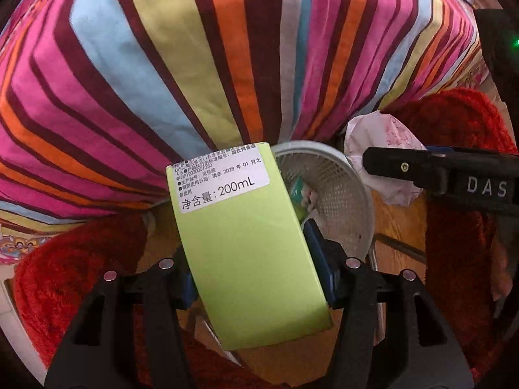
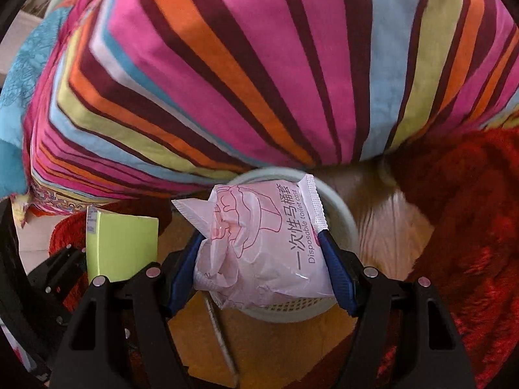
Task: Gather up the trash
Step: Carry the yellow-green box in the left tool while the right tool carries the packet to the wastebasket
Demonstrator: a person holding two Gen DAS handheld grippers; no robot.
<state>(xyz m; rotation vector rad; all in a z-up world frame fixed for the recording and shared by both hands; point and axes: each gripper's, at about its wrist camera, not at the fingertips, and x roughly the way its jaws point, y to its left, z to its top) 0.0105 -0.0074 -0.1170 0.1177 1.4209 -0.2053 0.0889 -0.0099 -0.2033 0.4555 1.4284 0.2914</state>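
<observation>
Nearest to me, my left gripper (image 1: 256,278) is clamped on the green carton (image 1: 246,246), pads pressed to both long sides; the carton tilts, its labelled end reaching up over the near rim of the white mesh basket (image 1: 343,201). My right gripper (image 2: 262,259) is closed around the pink toilet-cover packet (image 2: 259,246), blue pads (image 2: 337,272) squeezing its crumpled sides, and it hangs right above that same basket (image 2: 340,214). In the left view the right gripper's black body (image 1: 454,175) crosses in from the right edge with the packet (image 1: 382,149) at its tip, close beside the carton; not much room between my two loads. Some scraps already lie inside the basket. Under everything is wooden floor (image 2: 382,233), open only in a narrow strip. Red shaggy rug (image 2: 470,227) crowds the right side, and more of it (image 1: 74,265) the left. Farther out, the striped bedding (image 1: 194,64) bulges down over the basket's far rim, walling off everything beyond.
</observation>
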